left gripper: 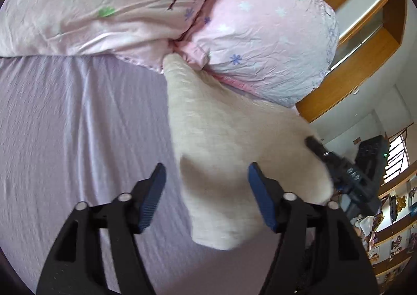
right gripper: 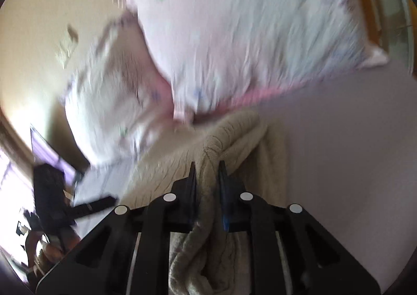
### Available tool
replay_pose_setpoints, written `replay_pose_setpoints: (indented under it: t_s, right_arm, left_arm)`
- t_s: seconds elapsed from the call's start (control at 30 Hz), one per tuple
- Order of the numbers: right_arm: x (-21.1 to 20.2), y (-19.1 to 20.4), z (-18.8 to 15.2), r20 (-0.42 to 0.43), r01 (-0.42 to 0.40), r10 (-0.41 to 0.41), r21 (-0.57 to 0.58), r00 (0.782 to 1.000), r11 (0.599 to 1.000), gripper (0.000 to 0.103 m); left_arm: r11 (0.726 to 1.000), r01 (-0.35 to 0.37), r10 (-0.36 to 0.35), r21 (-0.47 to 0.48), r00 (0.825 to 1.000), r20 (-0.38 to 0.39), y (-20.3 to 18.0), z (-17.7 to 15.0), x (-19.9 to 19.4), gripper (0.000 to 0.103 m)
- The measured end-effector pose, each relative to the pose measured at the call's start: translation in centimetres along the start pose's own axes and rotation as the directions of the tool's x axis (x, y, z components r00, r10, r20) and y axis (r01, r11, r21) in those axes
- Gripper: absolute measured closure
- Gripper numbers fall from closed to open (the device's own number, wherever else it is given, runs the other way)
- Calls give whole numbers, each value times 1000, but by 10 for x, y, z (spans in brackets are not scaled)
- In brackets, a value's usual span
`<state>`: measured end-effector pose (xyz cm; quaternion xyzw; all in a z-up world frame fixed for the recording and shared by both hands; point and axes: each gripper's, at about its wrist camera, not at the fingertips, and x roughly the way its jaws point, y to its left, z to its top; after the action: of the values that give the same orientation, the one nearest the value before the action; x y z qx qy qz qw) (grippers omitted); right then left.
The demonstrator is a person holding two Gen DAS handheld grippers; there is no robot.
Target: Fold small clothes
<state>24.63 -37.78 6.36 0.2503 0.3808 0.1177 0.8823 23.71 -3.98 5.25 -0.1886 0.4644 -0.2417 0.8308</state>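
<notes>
Gripping a bunched ridge of the cream knit garment [right gripper: 234, 143] between nearly closed jaws, right gripper [right gripper: 207, 172] high enough that the fabric sags away below it onto the lilac bedsheet [right gripper: 338, 151]. Left gripper [left gripper: 206, 177] spread wide, holding nothing, poised over the near part of the same cream knit garment [left gripper: 221, 138], one blue pad [left gripper: 153, 190] above bare bedsheet [left gripper: 78, 125], the other above cloth. Soft, light and floppy by the look of it: likely to drape and stretch rather than keep a crease, clinging a little to the sheet. Best taken at a hem or corner, not mid-panel, so layers come up together; the rounded lower edge nearest the left gripper looks a fair spot, though blurred. Far tip of the knit touching the pink floral pillows [left gripper: 260, 34], so little room that way; wooden bed frame [left gripper: 365, 60] off beyond the pillows. Open sheet lying wide on the left side, good room for spreading flat.
</notes>
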Motion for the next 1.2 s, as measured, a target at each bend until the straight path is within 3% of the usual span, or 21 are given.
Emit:
replay_pose_setpoints:
  t_s: [0.1, 0.17, 0.23, 0.37, 0.47, 0.53, 0.6, 0.67, 0.7, 0.9, 1.0, 1.07, 1.13, 1.2]
  right_arm:
    - [30, -24, -8, -147, 109, -103, 37, 984, 993, 82]
    - [30, -38, -14, -177, 88, -65, 124, 982, 988, 58]
    - [19, -45, -16, -143, 55, -29, 175, 989, 983, 13]
    - [25, -47, -18, -199, 5, 35, 200, 979, 980, 13]
    - [32, -46, -29, -226, -50, 101, 220, 969, 974, 25]
    - [34, -45, -34, -221, -84, 134, 219, 966, 972, 45]
    - [37, -48, -37, -203, -139, 192, 249, 960, 958, 58]
    - [35, -47, -38, -181, -191, 245, 273, 952, 943, 65]
    - [34, -43, -38, -178, -211, 265, 274, 948, 938, 66]
    - [51, 36, -49, -251, -324, 342, 109, 906, 940, 68]
    - [73, 70, -61, -316, -319, 311, 26, 897, 947, 68]
    - [87, 85, -67, -345, -262, 233, -39, 909, 964, 65]
    - [82, 84, -64, -343, -206, 175, -57, 923, 977, 52]
    - [55, 76, -56, -260, -113, 96, -52, 961, 992, 42]
  left_arm:
    - [1000, -9, 9, 3, 1000, -22, -7, 1, 16, 31]
    - [999, -32, 32, 0, 998, -45, -9, 0, 27, 30]
    - [999, -38, 38, 0, 998, -46, -10, -2, 33, 27]
    - [1000, -17, 16, -19, 998, -60, -13, -6, 43, 26]
    - [997, 33, -40, -68, 995, -94, -9, -11, 56, 27]
    - [992, 70, -80, -107, 993, -91, -4, -15, 61, 38]
    - [992, 75, -85, -101, 992, -90, -2, -16, 62, 49]
    - [988, 115, -124, -103, 989, -84, 4, -15, 54, 63]
    - [987, 126, -134, -98, 988, -78, 7, -15, 49, 65]
    - [993, 110, -108, -42, 993, 49, 47, -23, -17, 69]
    - [1000, 29, -28, -11, 995, 101, 72, -36, -48, 69]
    - [999, -33, 33, -5, 995, 95, 83, -45, -55, 67]
    - [998, -63, 63, -2, 995, 81, 86, -51, -57, 64]
    - [991, -129, 123, 43, 985, 124, 77, -55, -69, 61]
